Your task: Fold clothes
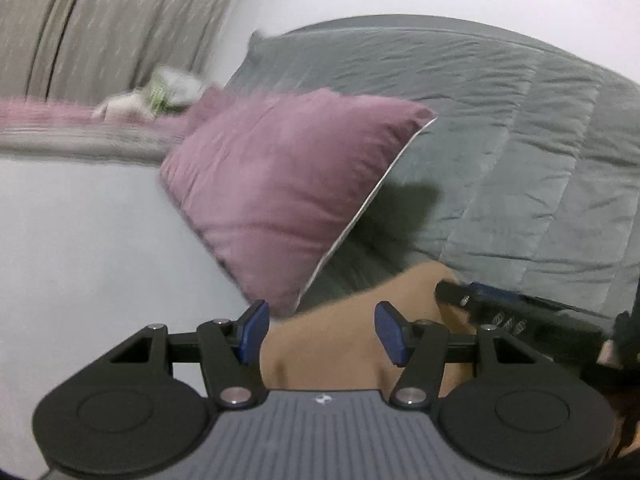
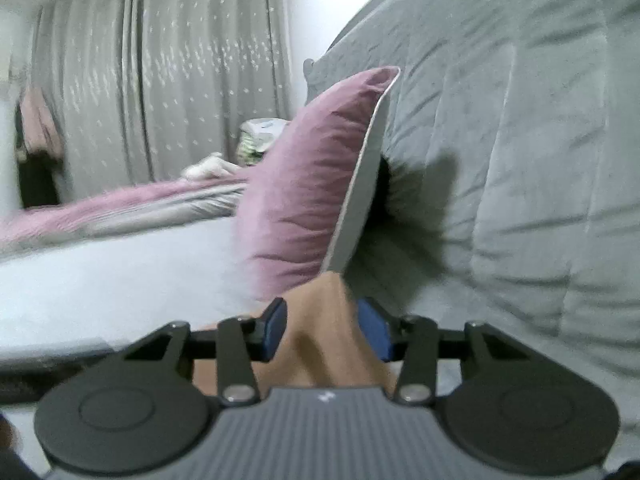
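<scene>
Tan cloth (image 1: 340, 320) — the garment to fold — lies low in both wrist views, bunched between the grippers, over a pale sheet (image 1: 80, 240) at the foot of a pink pillow (image 1: 280, 184) that leans on a grey quilt (image 1: 500, 140).

Left gripper (image 1: 320, 334): blue pads stand about halfway apart. Cloth fills the gap, yet a clear margin shows beside the right-hand pad; no pinch that I can see. Whether the left-hand pad touches the fabric I cannot tell. The other tool's black body pokes in at that view's right edge.

Right gripper (image 2: 322, 330): jaws narrower, and a raised ridge of cloth stands between the pads (image 2: 276, 328), hiding part of the far one. It looks clamped on that fold, with the fabric peaking up as if tented from the grip.

Handling, as judged: light and limp, no stiffness at all. It will sag and drape from any held point and will not keep a shape until laid flat. Not fragile, and the weave looks matte, so slipping seems unlikely with a firm pinch. Best holds would be two points along one edge or at two corners, well apart, so the cloth hangs straight — a pinch in the bunched middle only drags up a lump. No edge or corner shows plainly; blur softens the picture.
</scene>
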A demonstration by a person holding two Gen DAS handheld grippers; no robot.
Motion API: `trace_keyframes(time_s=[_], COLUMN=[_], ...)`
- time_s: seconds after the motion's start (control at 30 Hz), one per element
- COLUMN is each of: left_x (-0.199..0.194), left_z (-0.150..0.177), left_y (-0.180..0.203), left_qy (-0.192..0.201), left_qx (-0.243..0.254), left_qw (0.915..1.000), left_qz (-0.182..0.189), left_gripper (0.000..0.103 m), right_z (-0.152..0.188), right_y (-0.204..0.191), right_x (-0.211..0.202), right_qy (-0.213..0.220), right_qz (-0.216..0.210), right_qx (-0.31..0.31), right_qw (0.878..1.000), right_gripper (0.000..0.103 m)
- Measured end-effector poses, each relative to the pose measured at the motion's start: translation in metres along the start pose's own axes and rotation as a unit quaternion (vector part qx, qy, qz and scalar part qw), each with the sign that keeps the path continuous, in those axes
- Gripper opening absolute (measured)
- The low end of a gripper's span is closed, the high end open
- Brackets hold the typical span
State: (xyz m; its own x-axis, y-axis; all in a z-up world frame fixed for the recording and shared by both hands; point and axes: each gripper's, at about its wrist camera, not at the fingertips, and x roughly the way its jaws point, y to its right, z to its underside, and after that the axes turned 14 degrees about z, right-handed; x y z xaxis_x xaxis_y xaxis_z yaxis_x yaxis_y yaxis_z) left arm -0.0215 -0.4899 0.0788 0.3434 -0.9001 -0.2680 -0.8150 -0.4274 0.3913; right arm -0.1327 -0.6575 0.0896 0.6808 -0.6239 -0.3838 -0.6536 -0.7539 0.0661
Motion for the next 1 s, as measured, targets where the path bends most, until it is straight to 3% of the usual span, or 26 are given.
trace_keyframes(time_s=[0.17, 0.23, 0.43, 0.53, 0.73, 1.0], left_x=[0.034, 0.044, 0.067, 0.077, 0.085, 0.083], left_z=[0.011, 0.015, 0.027, 0.038, 0.053, 0.045], left_y=[-0.006, -0.011, -0.022, -0.023, -0.028, -0.028], left_qy=[-0.029, -0.030, -0.031, -0.029, -0.012, -0.025], left_qx=[0.038, 0.035, 0.040, 0.055, 0.036, 0.048], left_qw=[0.9988, 0.9989, 0.9987, 0.9981, 0.9992, 0.9984], left_qz=[0.014, 0.012, 0.010, 0.007, 0.016, 0.016], left_gripper=[0.033, 0.032, 0.031, 0.031, 0.030, 0.030], right_z=[0.021, 0.026, 0.044, 0.054, 0.070, 0.067], right_y=[-0.015, -0.016, -0.015, -0.010, 0.008, 0.014], right_x=[0.004, 0.010, 0.046, 0.064, 0.092, 0.086], right_qy=[0.039, 0.046, 0.011, -0.009, -0.035, -0.039], right_qz=[0.039, 0.046, 0.058, 0.055, 0.038, 0.036], right_qx=[-0.030, -0.029, -0.032, -0.006, 0.050, 0.078], right_qw=[0.998, 0.997, 0.998, 0.998, 0.997, 0.996], right_gripper=[0.036, 0.033, 0.028, 0.028, 0.028, 0.033])
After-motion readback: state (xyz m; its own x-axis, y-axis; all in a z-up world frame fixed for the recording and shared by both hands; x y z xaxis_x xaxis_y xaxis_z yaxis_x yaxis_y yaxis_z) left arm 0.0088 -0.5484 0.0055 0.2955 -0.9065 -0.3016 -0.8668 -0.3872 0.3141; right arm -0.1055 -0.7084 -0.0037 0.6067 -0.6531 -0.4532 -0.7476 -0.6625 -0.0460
